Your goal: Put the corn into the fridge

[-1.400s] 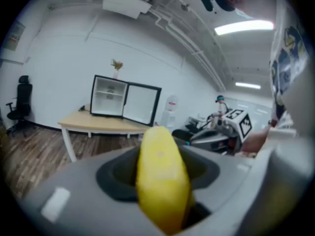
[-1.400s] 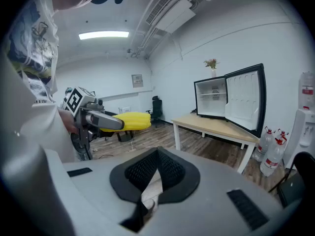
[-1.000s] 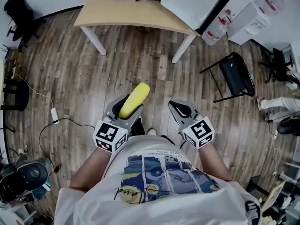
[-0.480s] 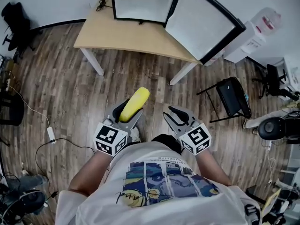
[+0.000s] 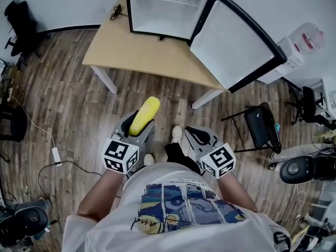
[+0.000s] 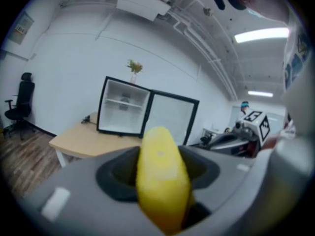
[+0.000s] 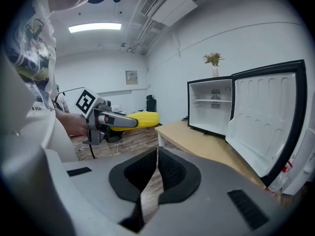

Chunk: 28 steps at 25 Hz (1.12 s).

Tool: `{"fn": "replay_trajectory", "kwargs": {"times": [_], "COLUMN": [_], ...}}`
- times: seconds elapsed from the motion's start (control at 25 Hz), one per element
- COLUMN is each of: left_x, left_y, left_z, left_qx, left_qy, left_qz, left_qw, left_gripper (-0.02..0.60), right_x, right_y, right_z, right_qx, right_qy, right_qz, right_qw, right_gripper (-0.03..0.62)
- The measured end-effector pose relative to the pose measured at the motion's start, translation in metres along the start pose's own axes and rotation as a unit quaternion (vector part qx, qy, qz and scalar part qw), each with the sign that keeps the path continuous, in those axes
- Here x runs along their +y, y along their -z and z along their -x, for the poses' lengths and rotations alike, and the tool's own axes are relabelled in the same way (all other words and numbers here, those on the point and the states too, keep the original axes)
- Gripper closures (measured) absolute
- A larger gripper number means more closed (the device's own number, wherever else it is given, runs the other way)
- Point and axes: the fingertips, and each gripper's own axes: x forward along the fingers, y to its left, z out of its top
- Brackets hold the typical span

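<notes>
The yellow corn (image 5: 145,115) lies lengthwise between the jaws of my left gripper (image 5: 137,124), which is shut on it, its tip sticking out forward. In the left gripper view the corn (image 6: 161,176) fills the jaw gap, and the open fridge (image 6: 123,107) stands ahead. My right gripper (image 5: 192,133) is beside it, shut and holding nothing; its pads (image 7: 170,168) meet at the tips. The small black fridge (image 5: 163,9) sits on a light wooden table (image 5: 136,51), with its door (image 5: 236,46) swung wide to the right. Its white inside (image 7: 211,107) shows one shelf.
A black folding chair (image 5: 262,122) stands right of the table. A black office chair (image 5: 18,14) is at the far left wall. Water bottles (image 5: 310,35) stand at the back right. Cables and a power adapter (image 5: 55,154) lie on the wooden floor at the left.
Both grippers have moved forward across the floor toward the table. The fridge and its open door have come further into view. The corn stays in the left gripper.
</notes>
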Motion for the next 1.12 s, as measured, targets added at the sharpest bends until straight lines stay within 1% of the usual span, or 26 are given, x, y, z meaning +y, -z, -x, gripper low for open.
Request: {"fn": "replay_trajectory", "kwargs": {"times": [0.2,0.4,0.52,0.68,0.8,0.96,1.12], "left_x": [0.023,0.045,0.056,0.072,0.086,0.113,0.148], "left_y": [-0.034,-0.081,-0.103,-0.136,-0.159,-0.184,-0.203], "left_z": [-0.053,-0.109,-0.140,-0.176,-0.197,-0.218,-0.239], "left_qx": [-0.004,-0.017,-0.019,-0.034,-0.046,-0.054,-0.061], "left_qy": [-0.034,-0.069,-0.089,-0.112,-0.130,-0.140,-0.142], "left_qz": [0.000,-0.002,0.002,0.001,-0.007,-0.011,-0.015], "left_qw": [0.9994,0.9975,0.9958,0.9931,0.9904,0.9886,0.9878], "left_gripper": [0.336,0.336,0.336,0.336,0.336,0.336,0.336], "right_x": [-0.062,-0.133,-0.165,-0.204,-0.224,-0.232,-0.240], "right_y": [-0.019,-0.043,-0.049,-0.052,-0.054,-0.060,-0.068], "right_z": [-0.020,-0.046,-0.053,-0.060,-0.067,-0.080,-0.096], "right_qx": [-0.005,-0.007,-0.001,0.004,0.005,0.004,0.006], "right_qy": [-0.031,-0.067,-0.084,-0.102,-0.114,-0.129,-0.125], "right_qz": [0.012,0.033,0.045,0.054,0.057,0.051,0.048], "right_qw": [0.999,0.997,0.995,0.993,0.992,0.990,0.991], "right_gripper": [0.577,0.577,0.577,0.577,0.577,0.577,0.577]}}
